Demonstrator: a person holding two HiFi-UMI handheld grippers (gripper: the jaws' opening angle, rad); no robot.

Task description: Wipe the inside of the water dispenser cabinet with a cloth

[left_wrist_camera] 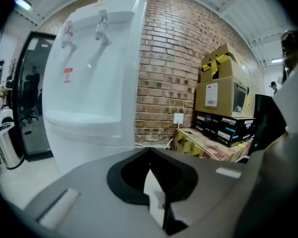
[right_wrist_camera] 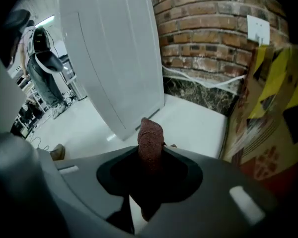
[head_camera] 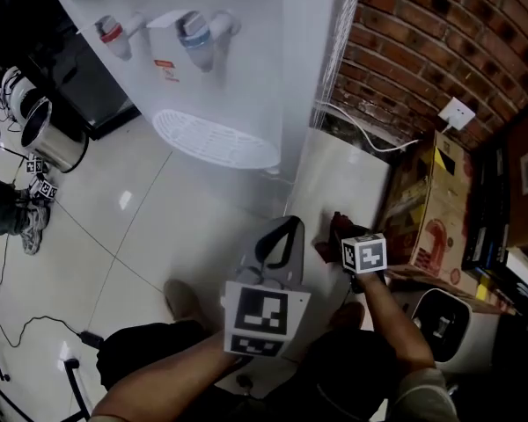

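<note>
The white water dispenser stands ahead with a red tap and a blue tap above its drip tray; the inside of its cabinet does not show. A dark red cloth sticks up between the jaws of my right gripper, which is shut on it beside the dispenser's white side panel. In the head view this gripper hangs low at the dispenser's right with the cloth. My left gripper is shut with nothing in it and points at the dispenser.
A brick wall with a socket and a white cable runs along the right. Cardboard boxes and a white appliance stand at the right. A metal bin and floor cables are at the left.
</note>
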